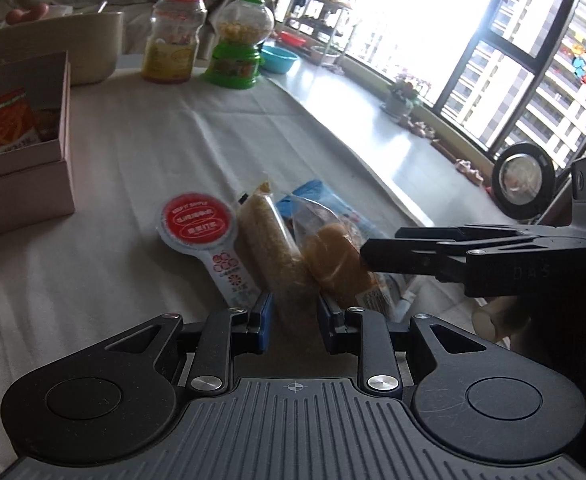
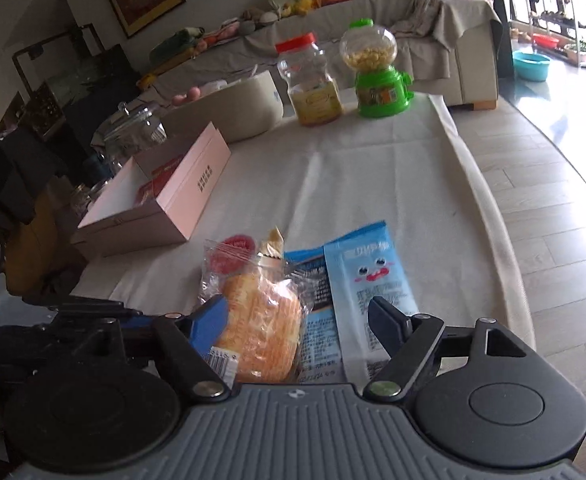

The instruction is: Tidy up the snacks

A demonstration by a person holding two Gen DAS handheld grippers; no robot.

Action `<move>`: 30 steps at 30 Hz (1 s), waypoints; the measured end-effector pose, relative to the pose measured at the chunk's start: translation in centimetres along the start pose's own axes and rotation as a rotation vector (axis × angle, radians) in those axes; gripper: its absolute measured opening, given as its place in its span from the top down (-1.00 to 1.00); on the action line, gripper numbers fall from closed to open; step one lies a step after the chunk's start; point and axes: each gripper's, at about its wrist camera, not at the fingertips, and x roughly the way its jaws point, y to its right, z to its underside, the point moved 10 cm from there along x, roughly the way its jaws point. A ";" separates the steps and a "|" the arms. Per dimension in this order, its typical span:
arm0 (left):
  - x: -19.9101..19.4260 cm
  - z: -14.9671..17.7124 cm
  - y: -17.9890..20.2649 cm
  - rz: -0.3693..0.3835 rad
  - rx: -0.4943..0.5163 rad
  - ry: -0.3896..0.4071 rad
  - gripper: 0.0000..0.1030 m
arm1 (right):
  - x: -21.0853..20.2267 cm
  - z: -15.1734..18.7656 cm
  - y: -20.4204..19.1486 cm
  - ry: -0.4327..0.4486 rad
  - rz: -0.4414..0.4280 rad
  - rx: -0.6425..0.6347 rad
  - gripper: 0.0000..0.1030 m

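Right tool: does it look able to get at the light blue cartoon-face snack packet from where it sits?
Probably yes. The right tool is open, and the light blue cartoon-face snack packet lies flat just ahead by its right finger, top uncovered. The clear-bagged orange bread crowds the left finger, so shifting right should help.

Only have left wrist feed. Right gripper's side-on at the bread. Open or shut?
Observer: Open. Right gripper is spread, with the bread bag between its fingers.
Operator: Left gripper is shut on the grain packet. Blue thing behind it?
Observer: Light blue packet with a cartoon face, flat on the tablecloth.
Operator: Anything behind the pink box?
Observer: Lidded glass jar, just past the pink box.
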 end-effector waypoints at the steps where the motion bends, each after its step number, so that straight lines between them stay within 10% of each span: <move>1: 0.1 0.0 -0.5 -0.028 0.005 0.000 0.46 | 0.3 0.2 0.2 0.000 -0.001 0.009 -0.62; 6: 0.5 -0.6 -3.4 -0.170 0.023 0.021 0.46 | 0.8 0.6 2.4 0.001 0.138 0.002 -0.63; 12: 1.0 -1.7 -4.9 -0.101 -0.105 0.023 0.45 | 0.4 2.2 3.7 0.003 0.182 0.008 -0.63; 24: 1.0 -3.0 -8.1 -0.328 0.049 0.073 0.18 | 0.9 3.8 2.0 0.063 0.293 -0.136 -0.80; 27: -0.8 -3.2 -8.4 -0.256 -0.019 0.093 0.20 | 0.9 4.0 2.0 0.078 0.299 -0.147 -0.83; 30: -1.7 -3.8 -5.8 -0.026 -0.103 0.097 0.20 | 0.9 3.9 2.1 0.082 0.295 -0.144 -0.84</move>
